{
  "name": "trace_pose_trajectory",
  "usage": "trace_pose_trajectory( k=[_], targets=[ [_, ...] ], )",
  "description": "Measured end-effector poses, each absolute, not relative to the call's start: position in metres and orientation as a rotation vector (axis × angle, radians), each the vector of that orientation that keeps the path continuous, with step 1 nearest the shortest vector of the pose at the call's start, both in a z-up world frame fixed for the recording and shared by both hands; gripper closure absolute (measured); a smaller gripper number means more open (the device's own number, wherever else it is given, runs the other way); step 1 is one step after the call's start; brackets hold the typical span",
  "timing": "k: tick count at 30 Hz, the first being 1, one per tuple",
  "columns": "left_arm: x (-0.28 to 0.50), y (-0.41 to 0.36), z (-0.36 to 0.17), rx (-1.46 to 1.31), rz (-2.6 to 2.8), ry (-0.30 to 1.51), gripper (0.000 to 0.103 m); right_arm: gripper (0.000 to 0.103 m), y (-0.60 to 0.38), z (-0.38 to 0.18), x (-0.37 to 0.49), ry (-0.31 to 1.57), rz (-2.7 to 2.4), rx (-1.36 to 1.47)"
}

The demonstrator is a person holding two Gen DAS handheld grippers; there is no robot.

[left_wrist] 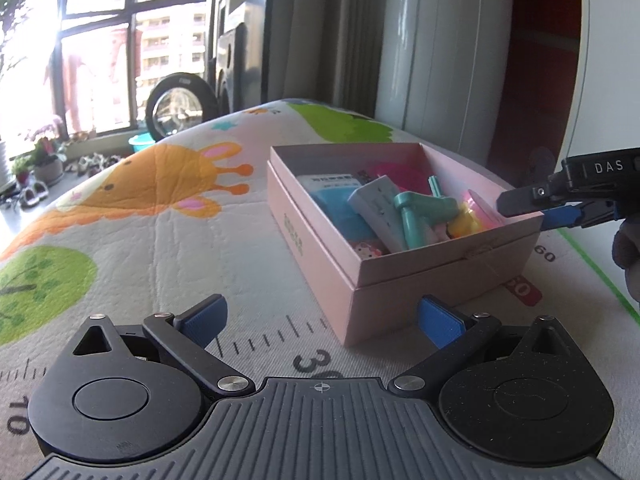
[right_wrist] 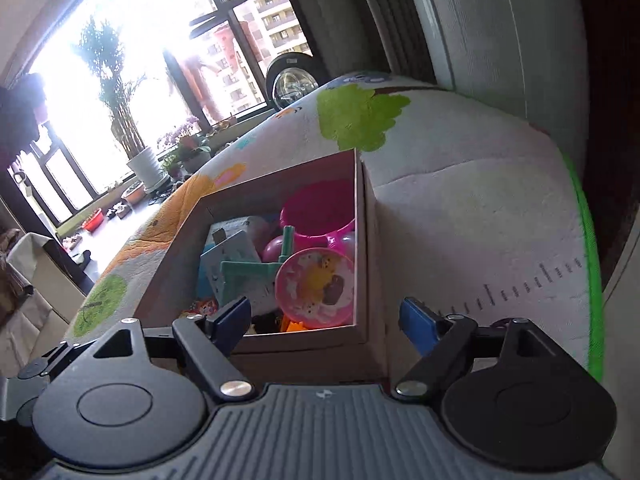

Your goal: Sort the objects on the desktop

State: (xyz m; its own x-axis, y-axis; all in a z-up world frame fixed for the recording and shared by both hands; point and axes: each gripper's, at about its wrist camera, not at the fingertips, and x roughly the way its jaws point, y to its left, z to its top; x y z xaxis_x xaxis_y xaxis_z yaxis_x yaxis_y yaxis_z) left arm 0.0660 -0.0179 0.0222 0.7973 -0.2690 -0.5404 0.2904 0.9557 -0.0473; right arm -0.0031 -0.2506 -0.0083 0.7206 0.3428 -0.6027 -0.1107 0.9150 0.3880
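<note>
Pink box (left_wrist: 440, 280) sits open on the play mat (left_wrist: 140, 220), near the mat's far right part, beside a printed ruler scale reading 30 and 60. Mat shows an orange giraffe print (left_wrist: 160, 184) and green tree patches.

Box contents, left wrist view: blue packet (left_wrist: 340, 204) against the left wall, grey-white power strip (left_wrist: 380, 212) tilted across the middle, teal plastic piece (left_wrist: 424, 208) lying over it, magenta cup (left_wrist: 394, 174) at the far end, yellow-and-pink toy (left_wrist: 472, 216) by the right wall. Right wrist view adds a round pink lid with a yellow duck print (right_wrist: 316, 286), leaning against the right wall.

Left gripper (left_wrist: 320, 320): fingers spread wide, nothing between them, hovering low over the mat just short of the box's near corner.

Right gripper (right_wrist: 324, 318): fingers spread, empty, positioned above the near edge of the box; its left finger overlaps the box interior, right finger lies outside the right wall. Seen from the left wrist view it enters at the right edge over the box's rim (left_wrist: 552, 208).

Background: window (left_wrist: 100, 40), potted plants on the sill, grey curtain (left_wrist: 328, 28).
</note>
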Motion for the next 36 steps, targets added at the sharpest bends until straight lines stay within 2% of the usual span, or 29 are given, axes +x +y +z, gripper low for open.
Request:
trace_pose_trajectory(
  k=[2, 7, 12, 16, 19, 23, 27, 32, 36],
  targets=[
    [0.071, -0.020, 0.023, 0.067, -0.269, 0.575, 0.000, 0.013, -0.238, -0.009, -0.004, 0.708, 0.231, 0.309],
    [0.088, -0.010, 0.019, 0.118, -0.183, 0.593, 0.000, 0.013, -0.216, -0.009, 0.018, 0.721, 0.303, 0.328],
    [0.104, 0.011, 0.017, 0.076, -0.092, 0.642, 0.000, 0.015, -0.181, -0.008, 0.035, 0.677, 0.337, 0.214],
    [0.090, 0.021, 0.012, 0.056, -0.074, 0.716, 0.000, 0.013, -0.170, -0.007, 0.007, 0.646, 0.305, 0.114],
    [0.069, 0.021, 0.004, 0.041, -0.088, 0.747, 0.000, 0.004, -0.160, -0.015, -0.027, 0.649, 0.290, 0.041],
    [0.047, 0.017, 0.002, 0.034, -0.084, 0.709, 0.000, 0.000, -0.144, -0.034, -0.061, 0.709, 0.288, 0.008],
    [0.042, 0.014, 0.000, 0.006, -0.017, 0.710, 0.000, 0.000, -0.137, -0.054, -0.067, 0.774, 0.232, 0.041],
    [0.040, 0.011, -0.002, 0.006, 0.037, 0.694, 0.000, 0.000, -0.121, -0.061, -0.069, 0.757, 0.187, -0.065],
    [0.037, 0.004, -0.002, 0.039, 0.057, 0.685, 0.000, 0.000, -0.128, -0.062, -0.060, 0.750, 0.144, -0.036]
  ],
)
